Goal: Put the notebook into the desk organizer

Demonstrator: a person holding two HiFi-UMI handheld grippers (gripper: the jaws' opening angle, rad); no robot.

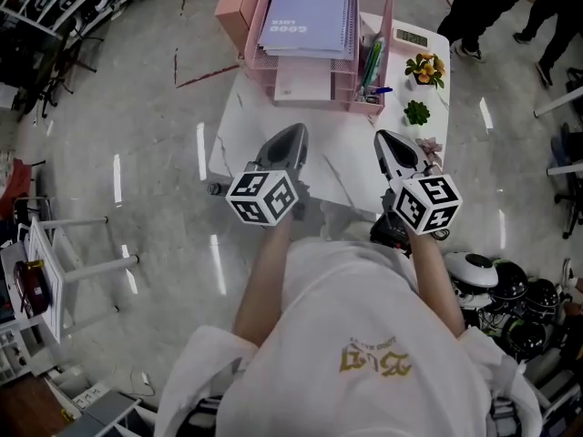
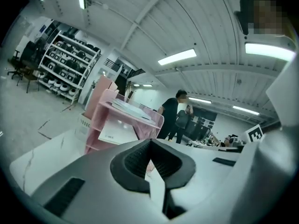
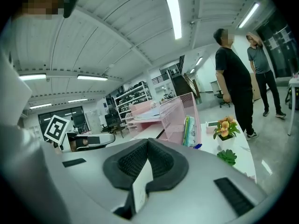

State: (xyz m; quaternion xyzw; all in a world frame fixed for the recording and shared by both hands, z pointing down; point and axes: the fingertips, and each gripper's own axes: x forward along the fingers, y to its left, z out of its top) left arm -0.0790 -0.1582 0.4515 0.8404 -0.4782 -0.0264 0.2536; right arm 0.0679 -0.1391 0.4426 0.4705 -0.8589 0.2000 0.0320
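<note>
Left tongs [image 1: 293, 133] and right tongs [image 1: 386, 138], both smooth grey shells with ribbed black pads, are pressed together with nothing between them. They hover over the near edge of the white, marble-veined surface [image 1: 351, 157]. The spiral-bound notebook [image 1: 305, 16], with its lavender cover, lies flat on the top tier of the pink wire-mesh desk organizer [image 1: 389, 35] at the surface's far side.

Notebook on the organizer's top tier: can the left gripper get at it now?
Probably yes: the notebook lies uncovered atop the organizer, with only bare table between it and the left gripper. Its shut fingers would need opening first.
</note>
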